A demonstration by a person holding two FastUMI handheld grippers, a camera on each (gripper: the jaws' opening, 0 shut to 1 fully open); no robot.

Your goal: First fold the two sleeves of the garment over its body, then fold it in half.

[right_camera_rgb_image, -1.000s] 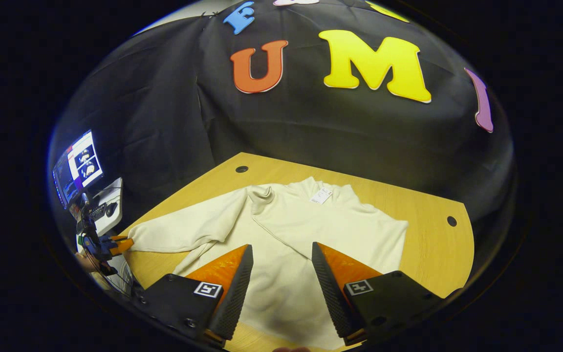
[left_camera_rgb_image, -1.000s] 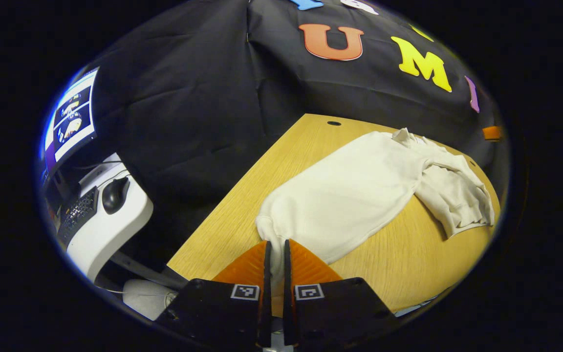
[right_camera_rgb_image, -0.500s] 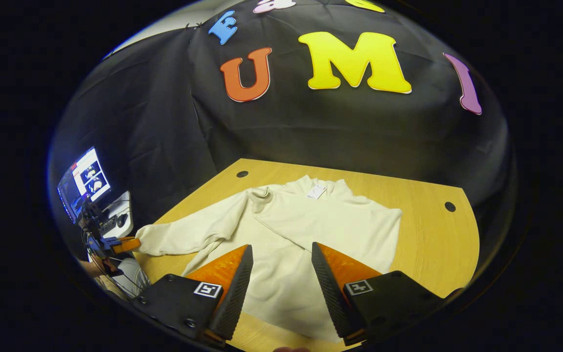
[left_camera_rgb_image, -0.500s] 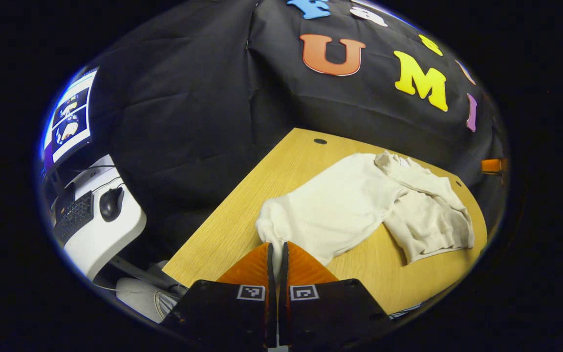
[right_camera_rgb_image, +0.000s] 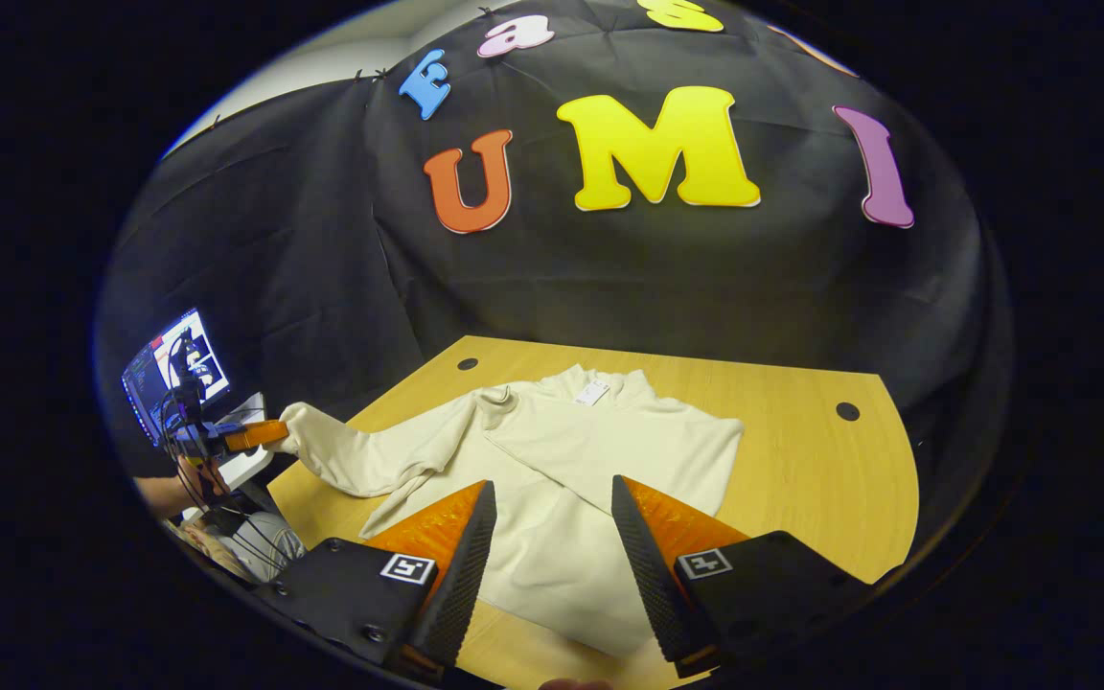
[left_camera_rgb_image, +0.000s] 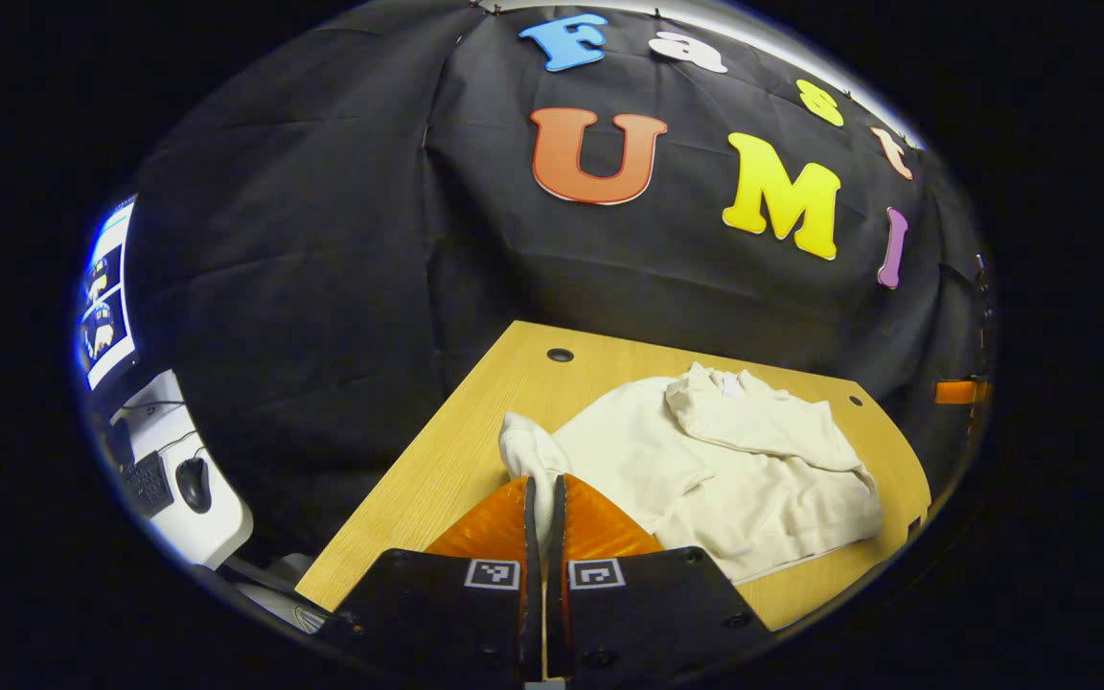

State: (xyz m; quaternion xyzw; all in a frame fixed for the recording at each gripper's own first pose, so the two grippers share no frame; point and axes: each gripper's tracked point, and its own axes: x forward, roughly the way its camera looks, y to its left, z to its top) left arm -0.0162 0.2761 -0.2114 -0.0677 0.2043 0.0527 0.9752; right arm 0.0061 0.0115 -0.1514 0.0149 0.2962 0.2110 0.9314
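Observation:
A cream sweatshirt (right_camera_rgb_image: 571,479) lies on the wooden table (right_camera_rgb_image: 801,460), collar toward the wall. One sleeve (right_camera_rgb_image: 600,431) lies folded across the body. The other sleeve (right_camera_rgb_image: 370,455) stretches out to the left, lifted off the table. My left gripper (left_camera_rgb_image: 542,494) is shut on that sleeve's cuff (left_camera_rgb_image: 525,448); it shows in the right gripper view too, left gripper (right_camera_rgb_image: 260,434) at the far left with a hand (right_camera_rgb_image: 169,489) behind it. My right gripper (right_camera_rgb_image: 552,503) hangs open above the sweatshirt's lower body, nothing between its fingers.
A monitor (right_camera_rgb_image: 173,369) stands left of the table, with a white side desk (left_camera_rgb_image: 193,498) carrying a keyboard and mouse (left_camera_rgb_image: 193,482). The table has round cable holes (right_camera_rgb_image: 847,411) near its far edge. Bare wood lies right of the sweatshirt.
My left gripper has risen and lifted the cuff off the table, so the sleeve now hangs in the air. My right gripper has also drawn up and back, staying open.

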